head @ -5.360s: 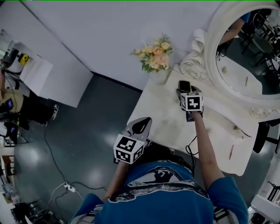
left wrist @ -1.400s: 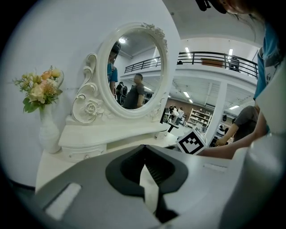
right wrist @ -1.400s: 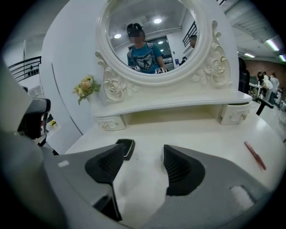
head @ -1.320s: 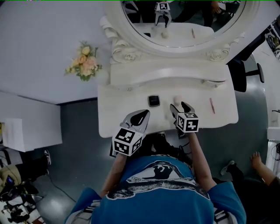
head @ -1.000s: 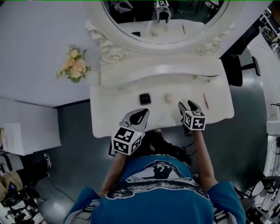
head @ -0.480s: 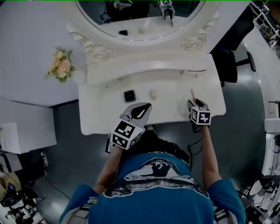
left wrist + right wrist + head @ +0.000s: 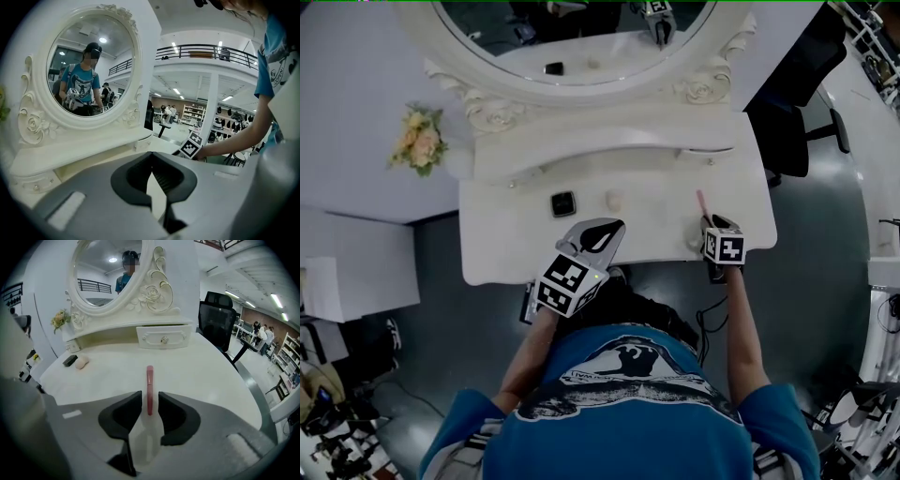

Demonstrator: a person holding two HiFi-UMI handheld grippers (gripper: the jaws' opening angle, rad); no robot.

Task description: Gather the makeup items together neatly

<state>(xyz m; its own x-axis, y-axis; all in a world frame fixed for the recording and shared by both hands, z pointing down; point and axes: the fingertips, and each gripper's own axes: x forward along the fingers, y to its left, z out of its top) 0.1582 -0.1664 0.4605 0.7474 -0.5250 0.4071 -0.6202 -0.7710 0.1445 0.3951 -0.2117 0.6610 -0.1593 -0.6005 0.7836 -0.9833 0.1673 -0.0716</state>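
Closing around the slim pink makeup stick (image 7: 149, 380) lying on the white tabletop (image 7: 201, 369), the right gripper (image 7: 150, 397) has its pads not yet touching it, while the left gripper (image 7: 151, 154), jaws pressed together and empty, hovers near the black compact (image 7: 563, 203).

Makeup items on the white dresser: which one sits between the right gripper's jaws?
The slim pink stick, lying alone between the closing jaws of the right gripper; the black compact and pale sponge lie together, far to its left.
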